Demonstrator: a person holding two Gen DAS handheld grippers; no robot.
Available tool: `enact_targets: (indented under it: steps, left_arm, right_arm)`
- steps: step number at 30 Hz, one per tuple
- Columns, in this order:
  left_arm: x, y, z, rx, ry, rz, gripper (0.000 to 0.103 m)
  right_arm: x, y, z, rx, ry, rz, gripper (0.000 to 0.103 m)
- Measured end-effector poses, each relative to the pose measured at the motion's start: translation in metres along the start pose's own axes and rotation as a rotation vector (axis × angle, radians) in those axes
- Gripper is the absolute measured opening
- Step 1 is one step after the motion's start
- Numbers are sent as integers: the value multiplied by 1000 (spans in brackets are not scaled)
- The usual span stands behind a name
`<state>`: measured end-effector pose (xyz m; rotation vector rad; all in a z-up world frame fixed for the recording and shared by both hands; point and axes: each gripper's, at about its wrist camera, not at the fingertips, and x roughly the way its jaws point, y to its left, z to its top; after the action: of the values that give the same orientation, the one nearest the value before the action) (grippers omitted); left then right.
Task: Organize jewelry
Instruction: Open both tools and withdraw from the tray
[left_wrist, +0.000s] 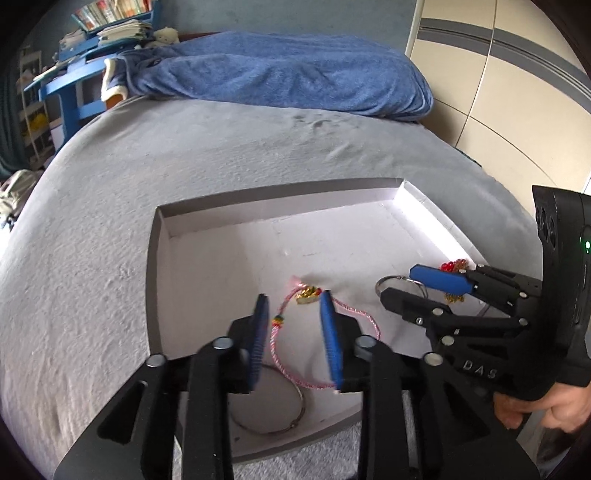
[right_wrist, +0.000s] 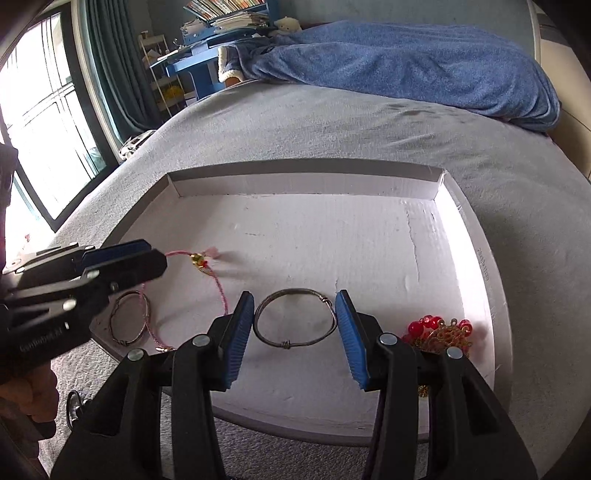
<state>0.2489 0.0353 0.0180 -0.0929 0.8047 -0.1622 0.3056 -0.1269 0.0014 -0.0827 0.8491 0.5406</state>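
A shallow white cardboard box (left_wrist: 280, 201) (right_wrist: 306, 175) lies on the grey bed and holds the jewelry. My left gripper (left_wrist: 293, 306) is open over a pink cord bracelet (left_wrist: 291, 365) with a gold charm (left_wrist: 308, 294); it also shows in the right wrist view (right_wrist: 221, 291). A thin silver bangle (left_wrist: 295, 406) (right_wrist: 130, 319) lies near the box's front-left. My right gripper (right_wrist: 294, 308) is open around a dark wire bangle (right_wrist: 294, 321), which shows partly in the left wrist view (left_wrist: 397, 282). A red bead and gold chain piece (right_wrist: 439, 330) (left_wrist: 452, 265) lies at the right.
The grey bedspread (left_wrist: 184, 177) surrounds the box. A blue blanket (left_wrist: 280, 70) is heaped at the far end. A blue shelf with books (left_wrist: 85, 66) stands at far left, a window (right_wrist: 44, 110) at left, a cream wardrobe (left_wrist: 517, 92) at right.
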Motion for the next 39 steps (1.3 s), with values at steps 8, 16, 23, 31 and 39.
enact_targets:
  steps: [8, 16, 23, 31, 39]
  left_arm:
    - [-30, 3, -9, 10, -77, 64, 81]
    - [-61, 6, -24, -7, -125, 94, 93]
    - [-85, 10, -51, -13, -147, 121, 94]
    - [-96, 19, -91, -26, -114, 156, 94]
    - [-102, 34, -117, -89, -84, 165, 94]
  right_arm:
    - [-22, -2, -4, 19, -48, 5, 56]
    - [-59, -1, -21, 31, -108, -10, 69]
    - [-93, -5, -48, 48, -157, -33, 75]
    - [-120, -20, -86, 105, -175, -76, 79]
    - [-131, -40, -118, 161, -165, -130, 80]
